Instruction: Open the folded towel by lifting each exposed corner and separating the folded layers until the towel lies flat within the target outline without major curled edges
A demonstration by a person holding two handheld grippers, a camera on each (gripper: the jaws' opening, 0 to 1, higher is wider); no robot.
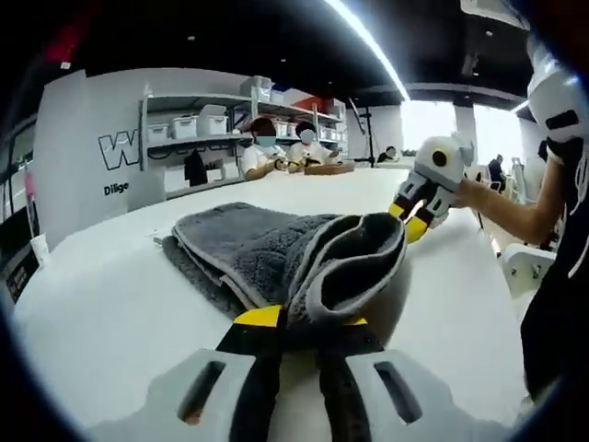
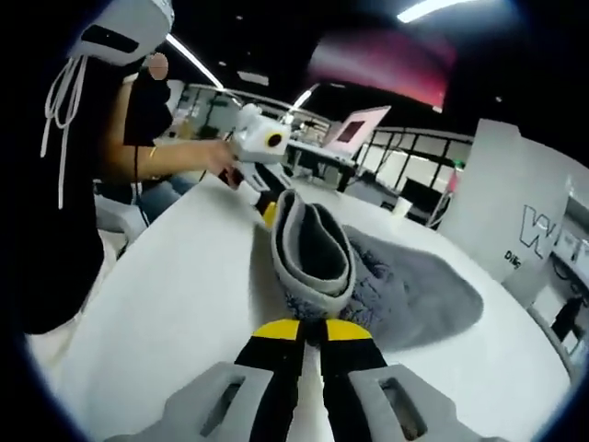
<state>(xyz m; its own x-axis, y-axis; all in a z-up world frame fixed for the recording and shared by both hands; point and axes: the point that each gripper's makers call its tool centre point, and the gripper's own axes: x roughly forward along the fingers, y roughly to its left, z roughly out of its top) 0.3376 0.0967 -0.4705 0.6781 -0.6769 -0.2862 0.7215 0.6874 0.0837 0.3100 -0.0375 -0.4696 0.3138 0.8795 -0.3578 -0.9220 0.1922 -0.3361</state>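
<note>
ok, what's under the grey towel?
Under the grey towel is the white table, bare around it. A lifted edge loops up between both grippers. The tabletop beneath the towel itself is covered.

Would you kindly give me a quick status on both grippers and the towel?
Left gripper shut on grey towel edge. Right gripper shut on the opposite edge, raised. Towel still folded on white table. Nothing in the way.
</note>
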